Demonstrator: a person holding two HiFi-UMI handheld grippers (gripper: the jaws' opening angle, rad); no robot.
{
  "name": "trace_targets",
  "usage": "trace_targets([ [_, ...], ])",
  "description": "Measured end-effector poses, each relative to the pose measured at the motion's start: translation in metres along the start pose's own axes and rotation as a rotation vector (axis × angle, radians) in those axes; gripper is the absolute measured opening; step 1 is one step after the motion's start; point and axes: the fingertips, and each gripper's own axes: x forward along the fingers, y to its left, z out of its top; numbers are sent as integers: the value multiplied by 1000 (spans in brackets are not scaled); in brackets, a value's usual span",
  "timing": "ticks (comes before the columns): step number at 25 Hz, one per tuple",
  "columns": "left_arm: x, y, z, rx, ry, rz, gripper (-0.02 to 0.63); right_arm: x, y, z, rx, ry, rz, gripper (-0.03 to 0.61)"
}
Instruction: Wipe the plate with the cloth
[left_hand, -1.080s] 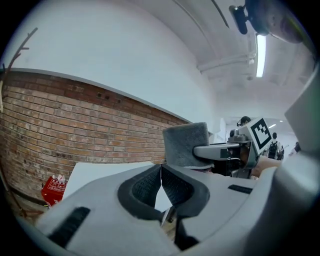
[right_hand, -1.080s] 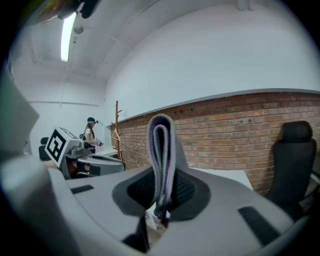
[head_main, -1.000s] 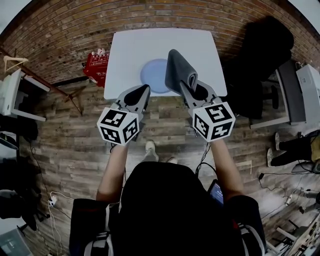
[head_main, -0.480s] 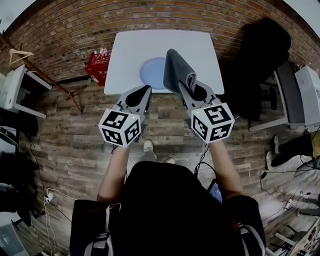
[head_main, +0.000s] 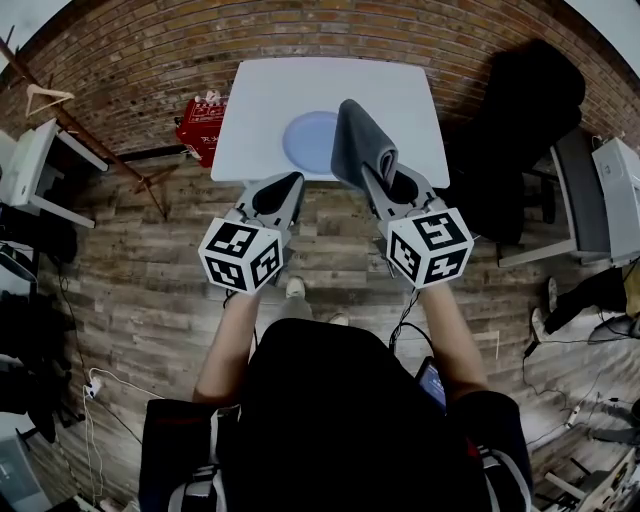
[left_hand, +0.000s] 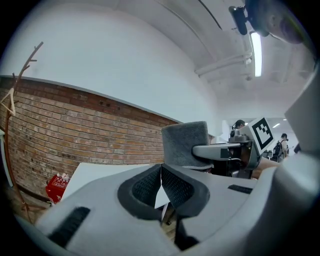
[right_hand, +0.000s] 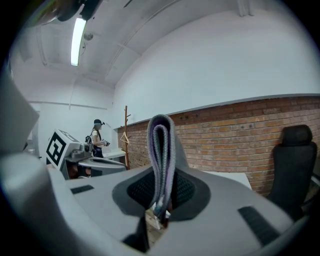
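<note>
A pale blue plate (head_main: 308, 142) lies on the white table (head_main: 270, 90), ahead of both grippers. My right gripper (head_main: 379, 172) is shut on a folded grey cloth (head_main: 358, 143), which stands up from its jaws and covers the plate's right edge in the head view. In the right gripper view the cloth (right_hand: 161, 155) is pinched between the pads as a doubled fold. My left gripper (head_main: 285, 188) is shut with nothing in it, held over the floor just short of the table's near edge. In the left gripper view the cloth (left_hand: 186, 144) shows ahead and right, beyond the jaws (left_hand: 161, 187).
A red crate (head_main: 201, 128) sits on the floor left of the table. A black office chair (head_main: 525, 110) stands at the right. A brick wall (head_main: 150, 60) runs behind the table. A wooden coat stand (head_main: 60, 115) and white furniture (head_main: 25, 175) are at the left.
Both grippers and the person have drifted slightly toward the table; the table and plate sit a little nearer in the head view. The cloth stays gripped.
</note>
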Motion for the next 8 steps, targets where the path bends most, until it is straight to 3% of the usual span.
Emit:
trace_targets([
  [8,-8,-10,3,10,-6,-10,21,-9,10,1,-42,-5,7,52],
])
